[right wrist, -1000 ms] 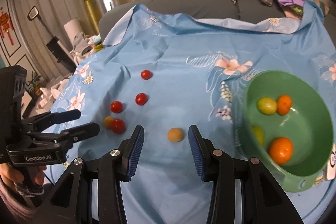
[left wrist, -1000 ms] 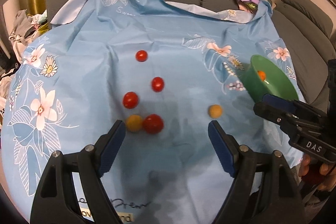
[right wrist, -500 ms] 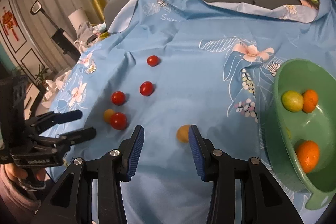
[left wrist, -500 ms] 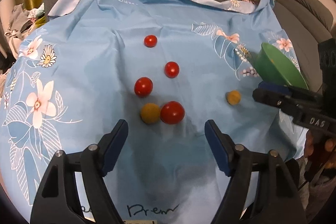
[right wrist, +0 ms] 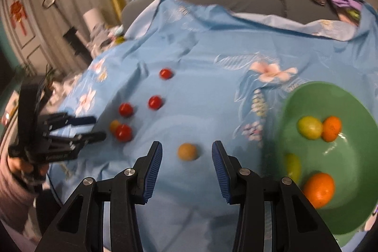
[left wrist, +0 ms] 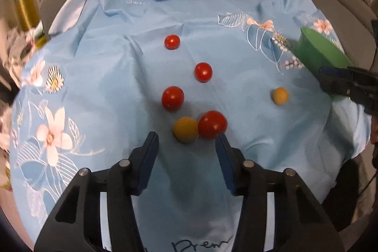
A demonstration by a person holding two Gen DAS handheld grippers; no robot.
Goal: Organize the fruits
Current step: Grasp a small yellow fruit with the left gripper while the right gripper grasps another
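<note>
Two fruits sit almost in my left tool [left wrist: 186,145]: a yellow fruit [left wrist: 185,132] and a big red tomato [left wrist: 212,124], touching each other on the blue floral cloth [left wrist: 118,86]. Its jaws are closing, but the pads are still short of both and nothing is between them yet. To do this well, I judge I should push further forward and centre on the yellow one alone, since the right pad is heading for the tomato and could knock it away.

My right tool [right wrist: 186,152] hangs partly open and empty around a lone orange-yellow fruit [right wrist: 187,151], pads clear on both sides; I would lower before squeezing.

Three more red tomatoes [left wrist: 172,98] lie further out, well apart. The green bowl [right wrist: 307,96] stands to the right, already holding two oranges [right wrist: 319,189] and some yellow-green fruit. Soft, wrinkled cloth may let round fruit roll. Both tools work near each other, so I must mind their paths.
</note>
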